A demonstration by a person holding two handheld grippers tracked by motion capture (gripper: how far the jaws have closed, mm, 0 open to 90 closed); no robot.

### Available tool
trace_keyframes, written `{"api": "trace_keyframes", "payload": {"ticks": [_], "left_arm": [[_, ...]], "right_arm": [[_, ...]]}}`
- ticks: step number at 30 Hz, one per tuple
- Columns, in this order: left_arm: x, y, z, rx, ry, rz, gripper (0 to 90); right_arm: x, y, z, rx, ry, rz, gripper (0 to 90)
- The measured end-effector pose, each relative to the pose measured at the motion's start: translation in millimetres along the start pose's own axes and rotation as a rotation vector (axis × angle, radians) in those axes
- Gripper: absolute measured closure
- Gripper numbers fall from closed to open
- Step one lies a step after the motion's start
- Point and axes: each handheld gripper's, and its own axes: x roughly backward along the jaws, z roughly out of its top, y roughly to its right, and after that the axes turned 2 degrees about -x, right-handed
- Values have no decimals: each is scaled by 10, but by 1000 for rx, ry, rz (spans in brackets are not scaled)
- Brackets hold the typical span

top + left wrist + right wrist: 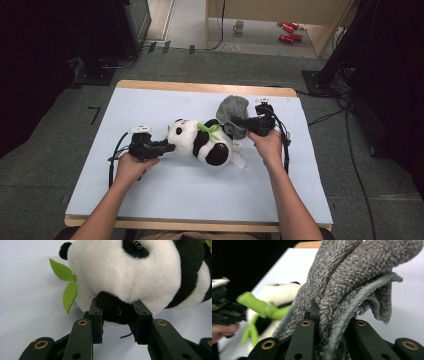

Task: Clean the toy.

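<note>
The left gripper (pixel 117 312) is clenched on a black ear (pixel 113 308) of a plush panda (pixel 202 140): in the left gripper view its two black jaws press in from either side of the dark fur, with the panda's white head bulging just beyond them. A green felt leaf (pixel 67 282) sticks out of the head on the left of that view, and one shiny black eye sits near the top.

The right gripper (pixel 329 317) is clamped on a grey knitted cloth (pixel 352 272). In the right gripper view the fabric is bunched between the jaws and rises in thick folds, its corded hem running down into the gap. What kind of garment it is, perhaps a small hat, cannot be told for sure.

From the high view, the panda lies on its side in the middle of a pale blue sheet (pixel 175 195) that covers a wooden table (pixel 200 88). Its head points left, toward the left gripper (pixel 167 146), and its black-and-white body stretches right. A green ribbon (pixel 210 129) sits at its neck. The grey cloth (pixel 234 111) is just beyond the panda's far right end, held by the right gripper (pixel 235 127). A person's bare forearms enter from the near edge, one hand on each gripper.

Beyond the table, on the floor, stand a white mug (pixel 239 26) and red cans (pixel 289 31).
</note>
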Motion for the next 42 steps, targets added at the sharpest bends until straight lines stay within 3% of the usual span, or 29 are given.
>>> {"api": "trace_keyframes", "payload": {"ticks": [5, 12, 19, 22, 24, 28, 32, 42], "left_arm": [[-7, -6, 15, 3, 3, -4, 668], [-8, -20, 24, 13, -1, -9, 668], [-11, -32, 31, 27, 1, -11, 667], [-11, -40, 40, 35, 3, -15, 667], [-14, -46, 50, 41, 6, -17, 667], [-19, -47, 89, 49, 9, -17, 669], [-23, -50, 121, 58, 3, -18, 674], [-30, -49, 140, 65, 6, -14, 674]], "right_arm": [[35, 121, -72, -30, -1, -29, 802], [36, 181, -122, -24, -26, -93, 803], [1, 287, -219, -40, -101, -147, 803], [25, 322, -260, -42, -141, -193, 803], [88, 370, -281, -56, -136, -213, 802], [290, 402, -272, -75, -75, -187, 803], [503, 254, -200, -57, -6, -146, 803], [677, -252, -31, 24, 30, -50, 803]]}}
